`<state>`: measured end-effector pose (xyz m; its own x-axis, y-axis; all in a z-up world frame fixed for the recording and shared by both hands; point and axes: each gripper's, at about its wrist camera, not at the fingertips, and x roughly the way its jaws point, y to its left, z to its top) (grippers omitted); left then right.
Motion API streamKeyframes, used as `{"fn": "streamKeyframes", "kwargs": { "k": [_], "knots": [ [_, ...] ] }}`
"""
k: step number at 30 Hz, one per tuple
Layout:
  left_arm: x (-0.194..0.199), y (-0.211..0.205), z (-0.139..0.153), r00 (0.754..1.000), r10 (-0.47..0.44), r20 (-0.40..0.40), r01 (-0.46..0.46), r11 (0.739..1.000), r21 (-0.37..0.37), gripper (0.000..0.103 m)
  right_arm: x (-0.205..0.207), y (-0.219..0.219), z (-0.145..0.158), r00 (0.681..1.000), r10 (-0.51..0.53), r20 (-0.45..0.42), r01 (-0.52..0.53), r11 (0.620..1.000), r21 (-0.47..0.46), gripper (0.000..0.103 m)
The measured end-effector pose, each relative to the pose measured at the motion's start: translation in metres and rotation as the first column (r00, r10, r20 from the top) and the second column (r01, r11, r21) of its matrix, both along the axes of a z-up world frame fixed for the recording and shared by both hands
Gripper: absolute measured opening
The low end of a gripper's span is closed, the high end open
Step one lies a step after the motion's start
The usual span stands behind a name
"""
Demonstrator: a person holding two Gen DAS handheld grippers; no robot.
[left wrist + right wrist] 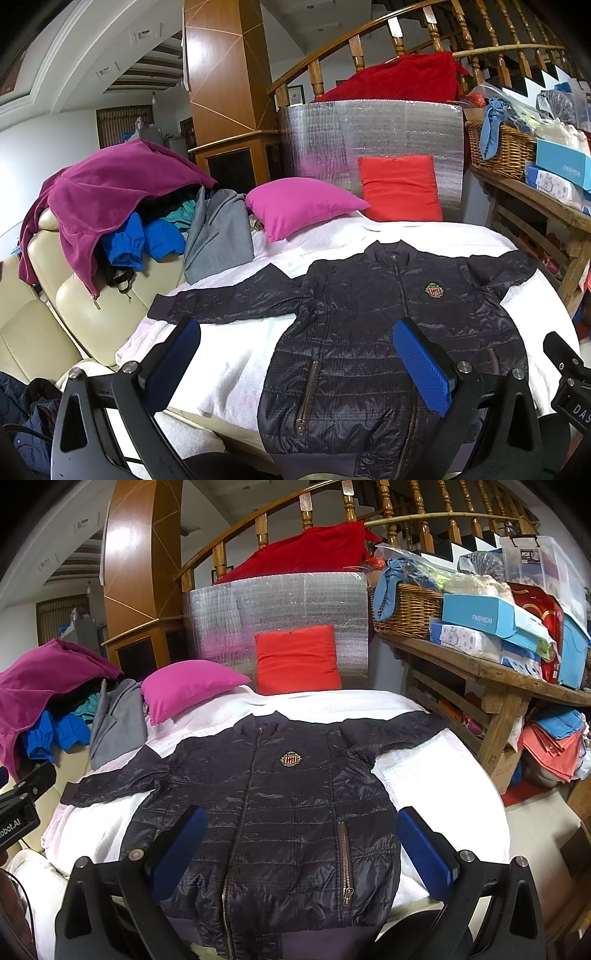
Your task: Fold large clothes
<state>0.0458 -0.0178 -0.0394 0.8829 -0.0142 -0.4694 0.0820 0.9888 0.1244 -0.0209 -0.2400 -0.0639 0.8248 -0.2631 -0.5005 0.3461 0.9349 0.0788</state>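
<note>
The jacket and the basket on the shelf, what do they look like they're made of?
Jacket: probably thin synthetic shell, nylon or polyester, quilted; it has a slight sheen and stitched horizontal bands. Basket: woven wicker or rattan, brown, with visible weave.

A lived-in home interior is shown. A curved wooden staircase banister (pixel 280 528) is seen behind a cream leather sofa (pixel 70 295) piled with clothes (pixel 110 199). Pink (pixel 188 686) and red (pixel 297 659) cushions are propped at the back, and a wooden worktop (pixel 491 668) is crowded with a wicker basket (pixel 410 613) and boxes (pixel 491 622).
</note>
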Motion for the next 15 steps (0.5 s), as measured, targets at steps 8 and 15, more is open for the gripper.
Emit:
{"fn": "streamKeyframes", "kwargs": {
  "k": [8,15],
  "knots": [
    [0.021,-0.005,-0.014,0.999,0.005,-0.039,-0.005,1.0,0.012,0.103,0.019,-0.008,-0.011,1.0,0.002,-0.021,-0.002,1.0,0.015,0.103],
    [0.098,-0.022,-0.076,0.964,-0.023,-0.266,0.027,1.0,0.01,0.103,0.053,-0.045,-0.026,0.999,-0.018,-0.04,0.019,0.999,0.043,0.103]
  ]
}}
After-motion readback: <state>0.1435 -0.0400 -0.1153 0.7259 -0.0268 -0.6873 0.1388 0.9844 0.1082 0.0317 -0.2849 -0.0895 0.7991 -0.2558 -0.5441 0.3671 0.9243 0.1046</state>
